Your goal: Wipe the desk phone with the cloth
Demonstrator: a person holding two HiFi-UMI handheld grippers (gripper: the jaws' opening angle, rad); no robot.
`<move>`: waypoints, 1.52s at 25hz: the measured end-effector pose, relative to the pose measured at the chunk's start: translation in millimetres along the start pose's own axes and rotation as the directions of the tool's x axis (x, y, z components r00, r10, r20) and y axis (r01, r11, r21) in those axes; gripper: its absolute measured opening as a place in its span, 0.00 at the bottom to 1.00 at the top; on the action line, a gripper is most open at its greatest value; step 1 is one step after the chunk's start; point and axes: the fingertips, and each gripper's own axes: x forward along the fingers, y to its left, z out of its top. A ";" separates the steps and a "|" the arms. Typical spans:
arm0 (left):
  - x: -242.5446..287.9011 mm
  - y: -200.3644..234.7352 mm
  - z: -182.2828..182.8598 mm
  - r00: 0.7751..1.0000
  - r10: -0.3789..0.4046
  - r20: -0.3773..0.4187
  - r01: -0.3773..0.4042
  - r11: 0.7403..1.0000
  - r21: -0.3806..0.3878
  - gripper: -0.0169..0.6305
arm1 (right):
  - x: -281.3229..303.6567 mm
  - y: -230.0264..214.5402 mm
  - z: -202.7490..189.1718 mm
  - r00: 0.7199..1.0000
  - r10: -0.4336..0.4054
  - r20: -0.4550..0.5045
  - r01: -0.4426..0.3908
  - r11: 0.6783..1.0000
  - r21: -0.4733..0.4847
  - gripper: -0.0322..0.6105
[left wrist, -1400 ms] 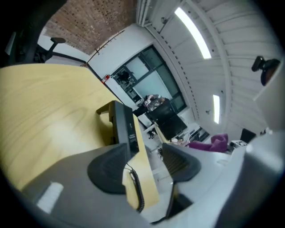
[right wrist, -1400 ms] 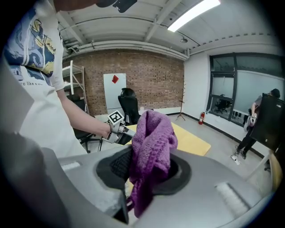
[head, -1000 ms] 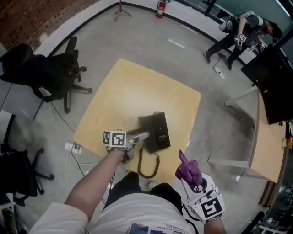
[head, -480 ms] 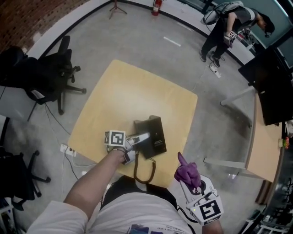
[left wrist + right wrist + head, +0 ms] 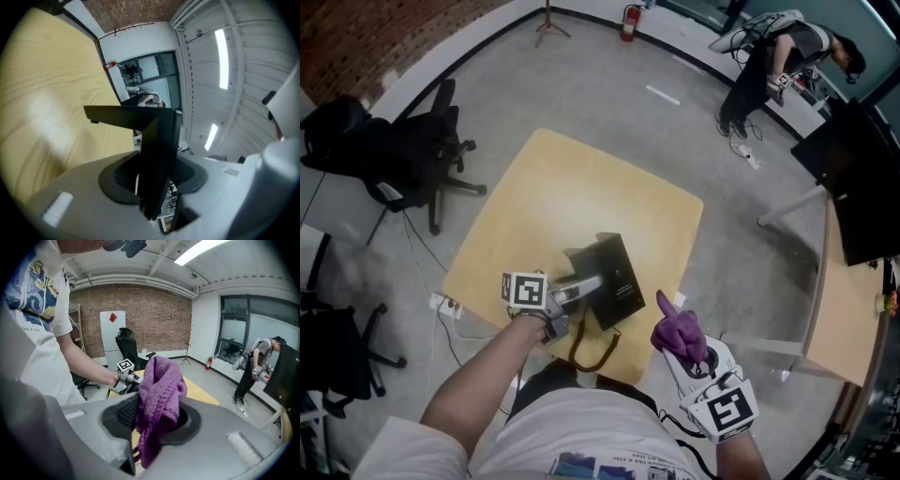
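Square table, pale wood-grain top, matte, on grey concrete floor. Desk phone sits near the table's front edge: flat black slab, angular, smooth plastic, one side tilted up off the wood. Its brownish cord loops off the front edge. Left gripper, grey moulded shell with a marker cube, has a thin black edge of the phone between its jaws; jaws closing, dark ribbed pads pressed on the panel from either side. Right gripper is held off the table by the person's body, well apart from the phone, jaws clamped on the cloth. Cloth is purple, nubby terry, bunched into a soft upright wad that spills out over the pads. Black office chair stands off the table's left side.
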 end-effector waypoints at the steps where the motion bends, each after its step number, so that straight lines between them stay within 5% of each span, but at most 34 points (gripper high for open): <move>1: -1.6 -9.7 -1.1 1.000 -0.001 0.010 0.001 1.000 0.008 0.31 | 3.1 -2.2 8.5 1.000 0.016 0.022 -0.015 1.000 -0.020 0.21; 13: 6.5 -92.4 -35.7 0.995 -0.016 0.096 0.013 0.999 0.038 0.32 | 59.6 -3.3 86.3 0.963 0.206 0.172 -0.162 0.957 -0.239 0.21; 34: -3.7 -116.5 -18.8 0.972 -0.021 0.233 0.012 0.999 0.038 0.32 | 25.1 -1.5 -16.6 0.969 0.246 -0.005 -0.235 0.918 -0.319 0.21; 38: -3.6 -123.4 -15.5 0.970 -0.035 0.242 0.026 0.999 0.040 0.32 | 11.7 -5.9 -12.6 0.969 0.246 0.005 -0.230 0.914 -0.334 0.21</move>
